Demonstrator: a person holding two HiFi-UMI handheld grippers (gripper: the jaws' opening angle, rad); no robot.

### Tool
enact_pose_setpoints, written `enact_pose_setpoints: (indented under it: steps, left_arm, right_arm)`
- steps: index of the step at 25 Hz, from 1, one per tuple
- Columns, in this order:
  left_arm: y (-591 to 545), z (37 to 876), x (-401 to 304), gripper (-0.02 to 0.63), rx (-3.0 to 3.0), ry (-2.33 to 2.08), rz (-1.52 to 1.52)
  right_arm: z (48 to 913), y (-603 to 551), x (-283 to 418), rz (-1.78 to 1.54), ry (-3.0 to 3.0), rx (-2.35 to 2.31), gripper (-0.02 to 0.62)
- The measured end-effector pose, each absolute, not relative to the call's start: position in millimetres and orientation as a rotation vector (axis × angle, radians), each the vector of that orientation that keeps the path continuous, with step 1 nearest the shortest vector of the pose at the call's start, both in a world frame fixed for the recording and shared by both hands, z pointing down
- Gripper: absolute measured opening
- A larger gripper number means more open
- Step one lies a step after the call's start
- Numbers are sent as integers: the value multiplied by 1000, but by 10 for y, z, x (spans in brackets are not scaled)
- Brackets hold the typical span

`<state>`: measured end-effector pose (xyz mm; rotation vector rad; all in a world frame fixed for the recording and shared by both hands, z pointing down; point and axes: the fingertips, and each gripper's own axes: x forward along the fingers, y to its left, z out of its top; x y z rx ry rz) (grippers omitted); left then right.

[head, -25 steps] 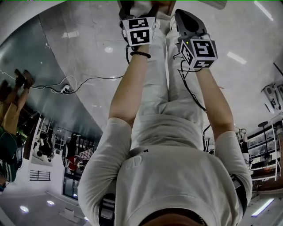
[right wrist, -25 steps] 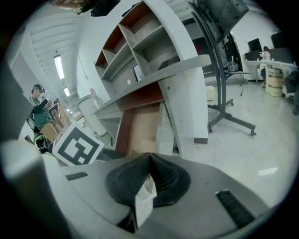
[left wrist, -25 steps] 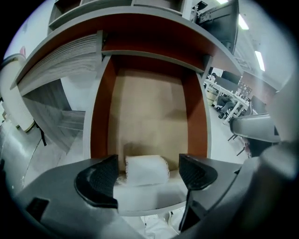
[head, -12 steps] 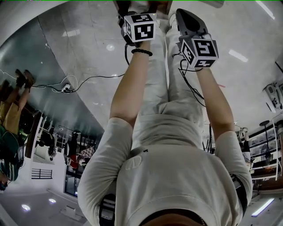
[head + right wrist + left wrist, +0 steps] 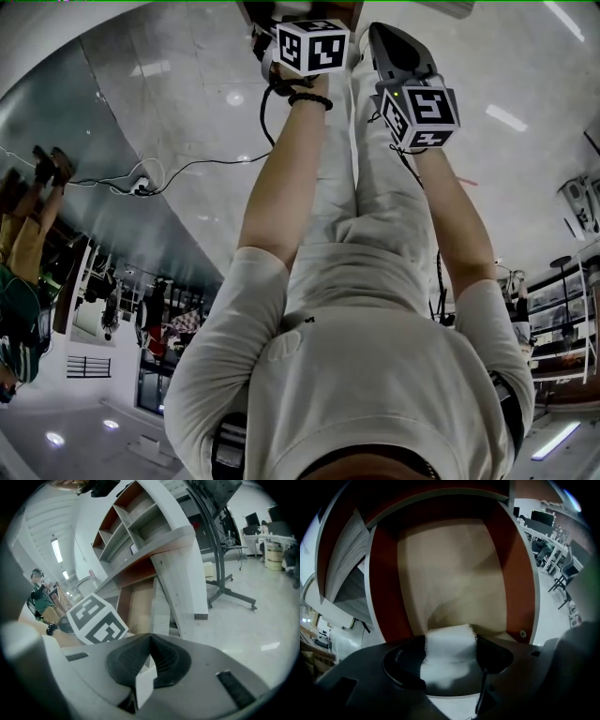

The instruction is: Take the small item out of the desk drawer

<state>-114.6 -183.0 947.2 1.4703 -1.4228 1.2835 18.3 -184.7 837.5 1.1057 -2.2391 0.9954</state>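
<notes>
The desk drawer (image 5: 385, 588) is open, with red-brown side walls and a pale bare floor. A small white item (image 5: 449, 654) with frayed edges, like a fabric roll, sits at the drawer's near end. My left gripper (image 5: 451, 644) is around it and its jaws are closing, with both dark pads against the item's sides. In the head view the left gripper (image 5: 298, 33) and right gripper (image 5: 398, 56) are held out side by side. The right gripper (image 5: 150, 646) is shut beside the drawer (image 5: 137, 604). A small white piece (image 5: 144, 681) shows between its jaws; whether it is gripped I cannot tell.
The white desk (image 5: 180, 569) rises to shelves (image 5: 126, 522) above it. A metal stand on casters (image 5: 225, 581) is on the pale floor to the right. The left gripper's marker cube (image 5: 96, 620) is close to the right gripper. A cable (image 5: 187, 173) runs across the floor, and a person (image 5: 40, 597) stands far left.
In the head view the left gripper's marker cube has moved right and further forward and has turned. The right gripper has hardly moved.
</notes>
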Motion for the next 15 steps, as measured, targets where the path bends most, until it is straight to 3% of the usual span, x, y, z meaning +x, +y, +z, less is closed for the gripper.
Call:
enact_pose_setpoints:
  steps: [2, 15]
  left_arm:
    - [-1834, 9461, -1172, 287, 1482, -1441, 1318]
    - [-1842, 9345, -1103, 268, 1551, -1445, 1249]
  right_arm:
    - [8375, -1863, 178, 997, -2242, 1105, 0]
    - [8306, -1902, 242, 988, -2251, 1113, 0]
